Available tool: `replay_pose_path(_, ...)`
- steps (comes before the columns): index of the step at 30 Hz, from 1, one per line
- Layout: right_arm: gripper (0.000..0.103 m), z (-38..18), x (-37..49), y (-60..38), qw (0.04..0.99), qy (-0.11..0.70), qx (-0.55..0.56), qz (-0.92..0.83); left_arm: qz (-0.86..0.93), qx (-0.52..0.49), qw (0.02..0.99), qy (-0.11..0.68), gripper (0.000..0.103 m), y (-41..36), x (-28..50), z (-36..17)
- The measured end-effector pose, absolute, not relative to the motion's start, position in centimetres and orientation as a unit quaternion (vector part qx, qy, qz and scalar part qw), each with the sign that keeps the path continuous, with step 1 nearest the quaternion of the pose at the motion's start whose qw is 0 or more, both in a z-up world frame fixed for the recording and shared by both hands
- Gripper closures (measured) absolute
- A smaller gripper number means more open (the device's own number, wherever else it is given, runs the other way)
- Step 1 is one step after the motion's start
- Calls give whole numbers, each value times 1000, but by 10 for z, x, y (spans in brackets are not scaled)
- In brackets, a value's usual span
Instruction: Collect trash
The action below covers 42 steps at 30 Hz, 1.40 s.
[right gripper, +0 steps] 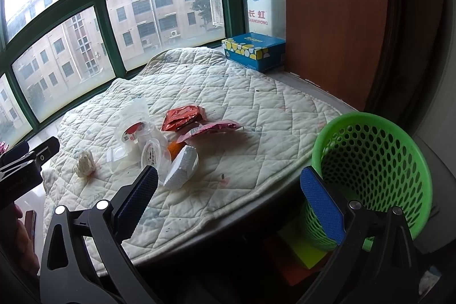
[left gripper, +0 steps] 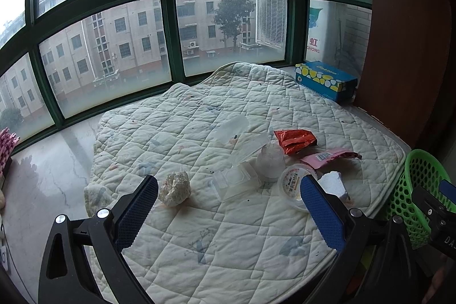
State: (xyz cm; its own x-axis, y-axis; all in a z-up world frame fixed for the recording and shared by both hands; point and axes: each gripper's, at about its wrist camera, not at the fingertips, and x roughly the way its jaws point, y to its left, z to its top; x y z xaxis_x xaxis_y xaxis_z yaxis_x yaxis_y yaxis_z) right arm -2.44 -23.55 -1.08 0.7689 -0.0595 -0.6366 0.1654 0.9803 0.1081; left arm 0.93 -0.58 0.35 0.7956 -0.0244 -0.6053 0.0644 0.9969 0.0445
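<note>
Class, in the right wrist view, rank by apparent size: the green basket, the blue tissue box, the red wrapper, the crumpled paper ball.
1. green basket, though nearest the camera
2. blue tissue box, farthest away
3. red wrapper
4. crumpled paper ball

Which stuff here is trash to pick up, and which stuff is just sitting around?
For the job:
crumpled tissue
clear tray
jelly cup
red wrapper
pink wrapper
white foam
green basket, where trash likely goes

Just lying about:
blue tissue box
quilt
window
</note>
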Motion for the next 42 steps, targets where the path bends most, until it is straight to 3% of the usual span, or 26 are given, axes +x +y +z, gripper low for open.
replay_pose_path(31, 5, -27, 31, -217, 930, 360, 64, -18, 17, 16, 935, 354, 6, 36, 62, -13)
replay_pose_path(42, 7, -58, 56, -194, 919, 391, 43, 19, 26, 14, 930, 367, 6, 47, 78, -22)
